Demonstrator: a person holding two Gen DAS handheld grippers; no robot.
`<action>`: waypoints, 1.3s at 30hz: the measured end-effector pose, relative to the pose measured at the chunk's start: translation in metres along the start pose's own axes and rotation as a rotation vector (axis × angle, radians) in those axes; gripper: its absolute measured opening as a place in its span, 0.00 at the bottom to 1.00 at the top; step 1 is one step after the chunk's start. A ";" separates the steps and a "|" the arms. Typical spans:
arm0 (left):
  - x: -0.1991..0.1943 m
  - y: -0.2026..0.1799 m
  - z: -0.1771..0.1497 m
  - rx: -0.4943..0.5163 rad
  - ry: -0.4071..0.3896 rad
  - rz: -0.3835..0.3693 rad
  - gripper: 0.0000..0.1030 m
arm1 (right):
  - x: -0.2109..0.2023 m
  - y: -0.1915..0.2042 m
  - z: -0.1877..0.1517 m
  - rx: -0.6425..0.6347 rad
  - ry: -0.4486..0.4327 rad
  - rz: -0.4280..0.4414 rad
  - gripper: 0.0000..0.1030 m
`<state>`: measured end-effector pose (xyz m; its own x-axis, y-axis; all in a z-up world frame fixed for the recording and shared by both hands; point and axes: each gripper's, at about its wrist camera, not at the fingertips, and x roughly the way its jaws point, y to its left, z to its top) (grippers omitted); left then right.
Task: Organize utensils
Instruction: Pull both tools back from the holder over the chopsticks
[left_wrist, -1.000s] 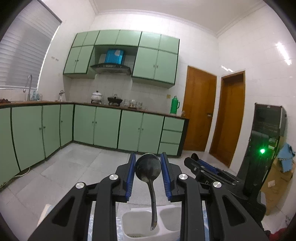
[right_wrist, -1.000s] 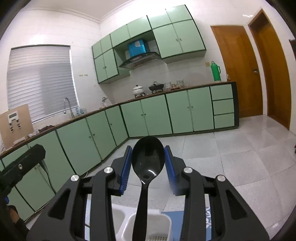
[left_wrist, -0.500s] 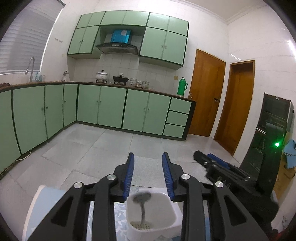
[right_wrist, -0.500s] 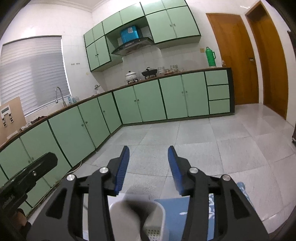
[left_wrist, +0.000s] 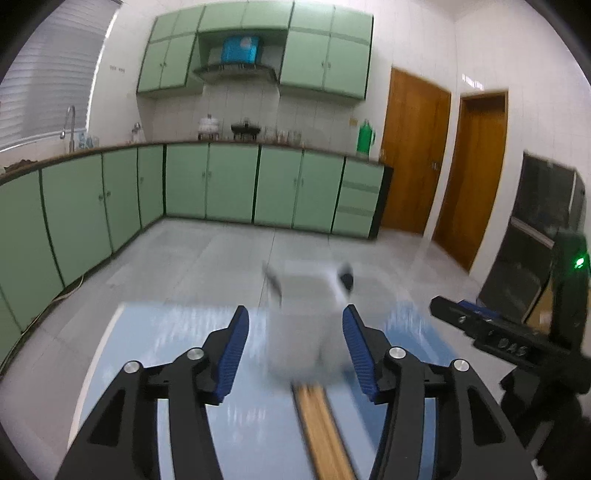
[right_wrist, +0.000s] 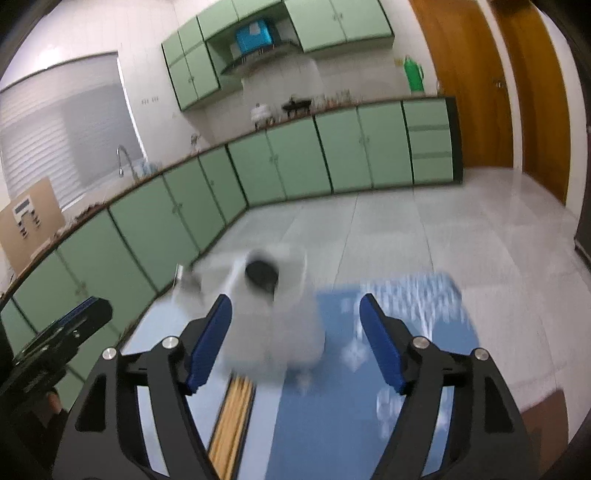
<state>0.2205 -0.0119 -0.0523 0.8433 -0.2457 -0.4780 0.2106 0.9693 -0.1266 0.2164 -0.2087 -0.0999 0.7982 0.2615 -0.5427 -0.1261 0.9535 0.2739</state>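
A white utensil holder (left_wrist: 308, 325) stands on a blue mat (left_wrist: 192, 332), blurred by motion. A metal spoon (left_wrist: 273, 282) sticks out at its left and a black spoon (left_wrist: 346, 278) at its right. In the right wrist view the holder (right_wrist: 273, 328) shows the black spoon (right_wrist: 261, 273) on top and the metal spoon (right_wrist: 183, 275) at its left. Wooden chopsticks (left_wrist: 323, 424) lie on the mat in front of the holder, also in the right wrist view (right_wrist: 232, 424). My left gripper (left_wrist: 293, 350) is open and empty. My right gripper (right_wrist: 295, 339) is open and empty.
The blue mat (right_wrist: 406, 332) covers a table whose far edge drops to a tiled floor. Green cabinets (left_wrist: 221, 184) line the far walls. The right gripper's body (left_wrist: 498, 336) shows at the right of the left wrist view; the left gripper's body (right_wrist: 55, 343) at the left of the right.
Both grippers let go of their spoons, which now stand in the holder. Both have opened wider and pulled back and up, so the chopsticks and more mat show.
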 end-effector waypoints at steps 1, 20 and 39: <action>-0.003 0.000 -0.011 -0.001 0.030 0.001 0.52 | -0.004 0.002 -0.011 -0.002 0.022 -0.003 0.69; -0.032 0.016 -0.154 -0.019 0.385 0.055 0.55 | -0.048 0.068 -0.165 -0.152 0.304 -0.026 0.69; -0.045 0.022 -0.166 -0.018 0.392 0.077 0.57 | -0.054 0.051 -0.178 -0.175 0.305 -0.145 0.63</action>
<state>0.1056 0.0197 -0.1776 0.6027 -0.1589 -0.7820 0.1425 0.9856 -0.0904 0.0619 -0.1477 -0.1975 0.6061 0.1291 -0.7848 -0.1440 0.9882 0.0513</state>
